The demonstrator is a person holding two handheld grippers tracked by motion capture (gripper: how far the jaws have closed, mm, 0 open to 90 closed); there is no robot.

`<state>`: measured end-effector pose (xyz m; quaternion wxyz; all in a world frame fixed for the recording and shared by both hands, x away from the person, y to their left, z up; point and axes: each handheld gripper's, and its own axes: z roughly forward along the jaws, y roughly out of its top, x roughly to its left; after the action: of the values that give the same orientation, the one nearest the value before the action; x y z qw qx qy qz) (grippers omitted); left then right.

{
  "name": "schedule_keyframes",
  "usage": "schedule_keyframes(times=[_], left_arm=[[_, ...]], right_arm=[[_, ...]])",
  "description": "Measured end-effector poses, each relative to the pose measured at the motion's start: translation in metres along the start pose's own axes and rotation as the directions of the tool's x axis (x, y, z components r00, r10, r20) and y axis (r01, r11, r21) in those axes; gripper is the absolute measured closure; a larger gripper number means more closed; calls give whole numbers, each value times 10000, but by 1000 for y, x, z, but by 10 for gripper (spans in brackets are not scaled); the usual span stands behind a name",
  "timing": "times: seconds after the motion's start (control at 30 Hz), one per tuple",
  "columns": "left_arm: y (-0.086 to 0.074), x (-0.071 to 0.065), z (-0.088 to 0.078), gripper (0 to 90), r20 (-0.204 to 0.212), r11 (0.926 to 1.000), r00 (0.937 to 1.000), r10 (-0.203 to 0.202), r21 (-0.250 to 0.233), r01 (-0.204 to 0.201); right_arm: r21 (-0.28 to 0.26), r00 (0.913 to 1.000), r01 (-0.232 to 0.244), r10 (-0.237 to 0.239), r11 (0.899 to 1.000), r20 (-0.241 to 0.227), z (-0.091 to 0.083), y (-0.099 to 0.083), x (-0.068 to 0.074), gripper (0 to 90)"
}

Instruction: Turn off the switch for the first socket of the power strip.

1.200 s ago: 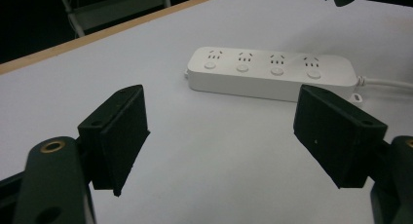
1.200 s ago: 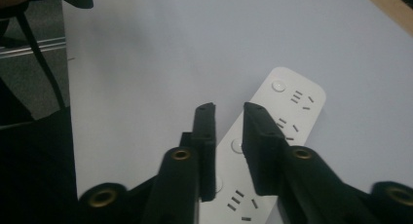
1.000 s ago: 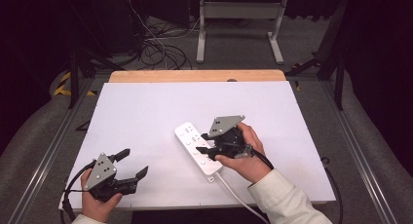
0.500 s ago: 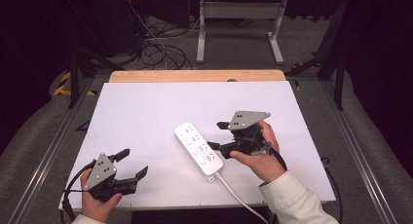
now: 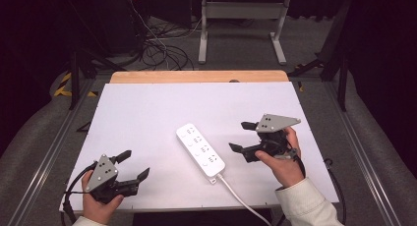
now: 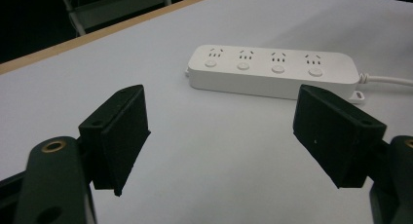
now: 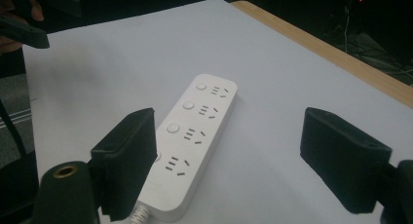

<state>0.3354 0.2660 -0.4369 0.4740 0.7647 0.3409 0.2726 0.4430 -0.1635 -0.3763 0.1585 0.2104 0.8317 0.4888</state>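
Power strip [image 5: 200, 149] beside right hand-held gripper [image 5: 243, 137]

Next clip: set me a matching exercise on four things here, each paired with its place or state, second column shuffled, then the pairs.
1. power strip
2. left gripper
3. right gripper
4. white cord

a. runs off the table's near edge
b. open, at the near left corner
c. lies slantwise mid-table, untouched
d. open, just right of the strip, nothing between its jaws

Pairs: 1-c, 2-b, 3-d, 4-a
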Motion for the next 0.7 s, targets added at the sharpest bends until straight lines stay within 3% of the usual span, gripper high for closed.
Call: schedule_keyframes(times=[0.17, 0.2, 0.23, 0.27, 0.4, 0.7], left_arm=[[0, 0, 0, 210, 26, 10000, 10000, -19, 18, 19], [0, 0, 0, 210, 27, 10000, 10000, -2, 5, 2], [0, 0, 0, 210, 34, 10000, 10000, -6, 0, 6], [0, 0, 0, 210, 33, 10000, 10000, -7, -1, 7], [0, 0, 0, 210, 34, 10000, 10000, -8, -1, 8], [0, 0, -1, 209, 45, 10000, 10000, -44, -7, 44]], right_arm=[[104, 9987, -423, 426, 9991, -265, -9, -14, -10, 336], [67, 9984, -500, 502, 9987, -260, -11, -17, -11, 221], [47, 9972, -732, 731, 9973, 175, -12, -20, -13, 61], [-13, 9940, -1020, 1020, 9948, 405, -14, -27, -16, 125], [-89, 9894, -1286, 1290, 9917, 660, -16, -38, -20, 68], [39, 9783, -1732, 1716, 9849, 1157, -25, -70, -34, 70]])
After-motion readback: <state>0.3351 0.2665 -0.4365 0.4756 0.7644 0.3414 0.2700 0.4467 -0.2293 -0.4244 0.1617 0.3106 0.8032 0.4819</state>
